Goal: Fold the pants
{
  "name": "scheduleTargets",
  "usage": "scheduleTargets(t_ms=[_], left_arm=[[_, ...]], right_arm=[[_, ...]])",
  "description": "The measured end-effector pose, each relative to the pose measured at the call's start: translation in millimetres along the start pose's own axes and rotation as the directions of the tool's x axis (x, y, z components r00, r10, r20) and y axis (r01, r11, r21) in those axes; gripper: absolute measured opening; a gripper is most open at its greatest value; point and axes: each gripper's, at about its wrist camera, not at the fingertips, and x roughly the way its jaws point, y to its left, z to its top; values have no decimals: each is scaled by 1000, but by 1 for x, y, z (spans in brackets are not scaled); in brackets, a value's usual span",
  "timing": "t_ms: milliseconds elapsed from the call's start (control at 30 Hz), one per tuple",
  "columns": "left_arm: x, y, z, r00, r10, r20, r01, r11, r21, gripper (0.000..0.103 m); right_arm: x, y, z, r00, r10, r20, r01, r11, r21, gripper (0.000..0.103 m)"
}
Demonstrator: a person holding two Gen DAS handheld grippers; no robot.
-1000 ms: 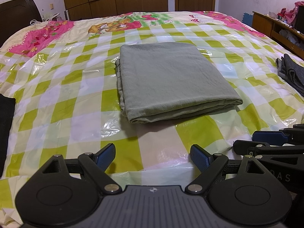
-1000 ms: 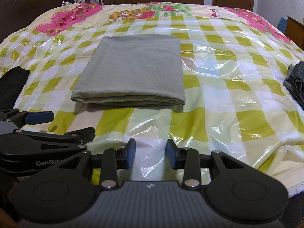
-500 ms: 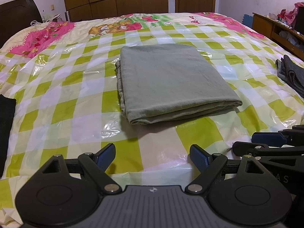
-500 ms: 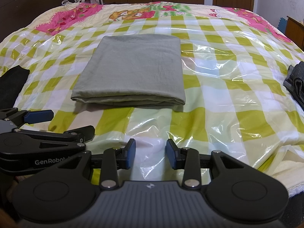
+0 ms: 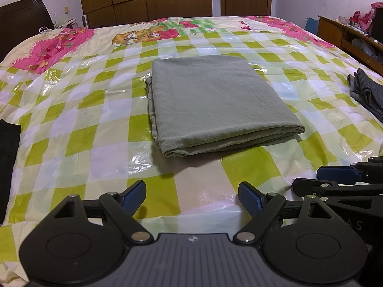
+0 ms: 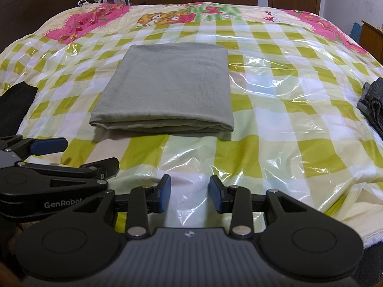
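Grey-green cotton pants [image 5: 213, 100] [image 6: 167, 91], folded into a flat, layered rectangle, lying centre frame in both views, stacked fold edges along the near side, slightly rumpled at left.

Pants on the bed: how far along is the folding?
Done: the pants lie as a flat, squared stack on the bed. In hand: nothing; left gripper and right gripper are open, short of them. Left: nothing evident.
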Motion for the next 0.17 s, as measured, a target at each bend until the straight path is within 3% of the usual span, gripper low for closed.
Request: scheduleTargets(t_ms=[167], left_arm=[[-1,-2,-1,1000,-9,-2,9,1000,1,89]], right_arm=[[0,0,0,1000,-2,-1,2,1000,-2,37]])
